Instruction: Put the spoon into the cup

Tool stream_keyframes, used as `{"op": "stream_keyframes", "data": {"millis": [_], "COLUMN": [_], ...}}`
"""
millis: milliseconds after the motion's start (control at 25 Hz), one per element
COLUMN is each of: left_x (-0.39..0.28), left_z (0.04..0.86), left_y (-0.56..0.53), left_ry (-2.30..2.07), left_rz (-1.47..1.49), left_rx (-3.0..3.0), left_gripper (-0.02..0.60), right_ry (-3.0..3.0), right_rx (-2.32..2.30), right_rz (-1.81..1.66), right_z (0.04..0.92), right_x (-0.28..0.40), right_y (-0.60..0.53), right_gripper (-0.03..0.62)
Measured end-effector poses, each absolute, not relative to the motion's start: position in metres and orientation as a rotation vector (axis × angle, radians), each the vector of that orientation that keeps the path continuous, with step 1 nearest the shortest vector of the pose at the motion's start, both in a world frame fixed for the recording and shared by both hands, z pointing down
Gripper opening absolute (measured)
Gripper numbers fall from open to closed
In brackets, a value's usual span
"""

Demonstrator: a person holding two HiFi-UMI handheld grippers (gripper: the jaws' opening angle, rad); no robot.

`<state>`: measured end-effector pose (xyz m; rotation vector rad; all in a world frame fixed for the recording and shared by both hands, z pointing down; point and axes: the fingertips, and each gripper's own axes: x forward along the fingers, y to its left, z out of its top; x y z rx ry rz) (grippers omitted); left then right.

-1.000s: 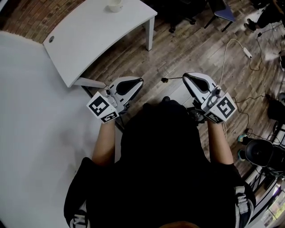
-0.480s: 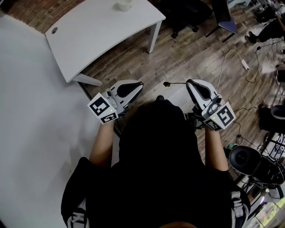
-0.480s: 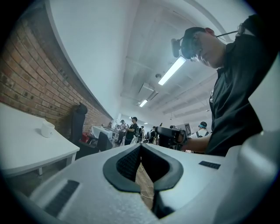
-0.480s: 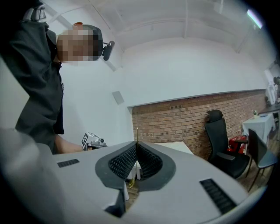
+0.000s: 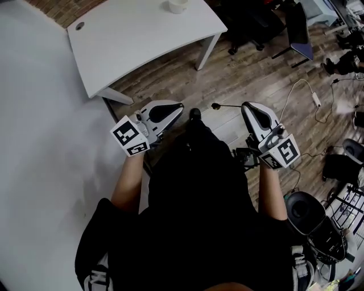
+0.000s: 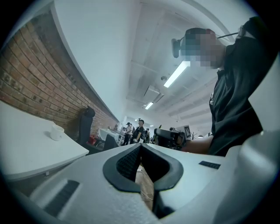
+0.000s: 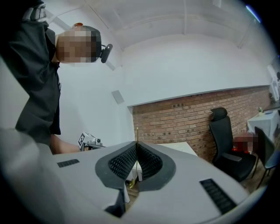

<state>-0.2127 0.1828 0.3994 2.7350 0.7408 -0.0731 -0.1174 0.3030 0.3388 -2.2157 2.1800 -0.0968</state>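
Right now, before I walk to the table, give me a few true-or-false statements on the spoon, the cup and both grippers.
1. The right gripper is shut on the spoon. True.
2. The spoon already sits in the cup. False: it sticks out of the right gripper, far from the cup.
3. The cup stands on the white table. True.
4. The left gripper holds the cup. False: its fingers are together with nothing between them.
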Motion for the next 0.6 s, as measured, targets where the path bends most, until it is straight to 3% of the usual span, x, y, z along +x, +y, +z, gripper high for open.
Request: {"op": "stream_keyframes", "data": {"millis": [600], "left_x": [-0.133], "left_z": [0.376], "left_y": [0.111], "left_ry": [0.604], "left_rz": [-0.041], "left_rx": [2.837], "left_gripper": [0.017], "right_ry": [2.228], "right_rx": [-2.041], "right_rz": [-0.044], "right_z": [0.325], "right_x": [-0.017], "right_y": [0.227], "right_gripper": [0.009]}}
